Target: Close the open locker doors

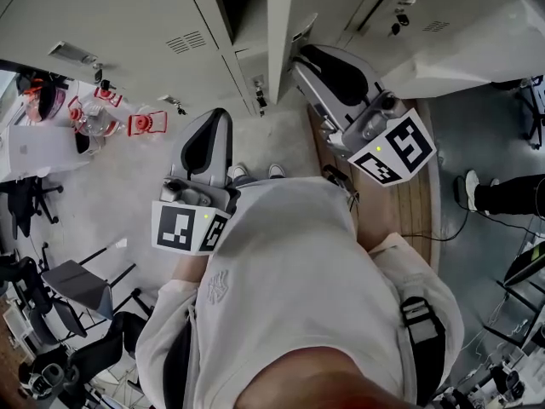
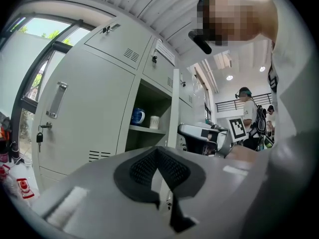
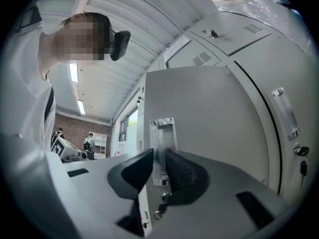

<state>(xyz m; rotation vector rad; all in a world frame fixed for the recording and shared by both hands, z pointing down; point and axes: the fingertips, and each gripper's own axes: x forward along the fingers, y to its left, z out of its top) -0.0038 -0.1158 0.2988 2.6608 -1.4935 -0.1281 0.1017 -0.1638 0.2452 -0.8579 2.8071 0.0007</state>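
Note:
A grey locker stands open, with a blue mug [image 2: 138, 116] and a white cup [image 2: 154, 122] on its shelf. Its door [image 1: 279, 24] juts out edge-on towards me. My right gripper [image 1: 300, 54] is at the door's outer face. In the right gripper view its jaws [image 3: 159, 156] sit close on either side of the chrome door handle [image 3: 162, 128], shut on it. My left gripper [image 1: 217, 113] hangs lower, in front of the closed left locker door [image 2: 75, 113], jaws [image 2: 158, 156] shut with nothing in them. The right gripper [image 2: 204, 136] shows beyond the door's edge [image 2: 175, 108].
Closed lockers with keys in their locks stand on both sides [image 3: 279, 103]. A desk with a laptop [image 1: 38, 147], red items [image 1: 140, 124] and chairs [image 1: 77, 284] fill the left. A wooden board [image 1: 409, 220] and another person's leg [image 1: 507, 196] are to the right.

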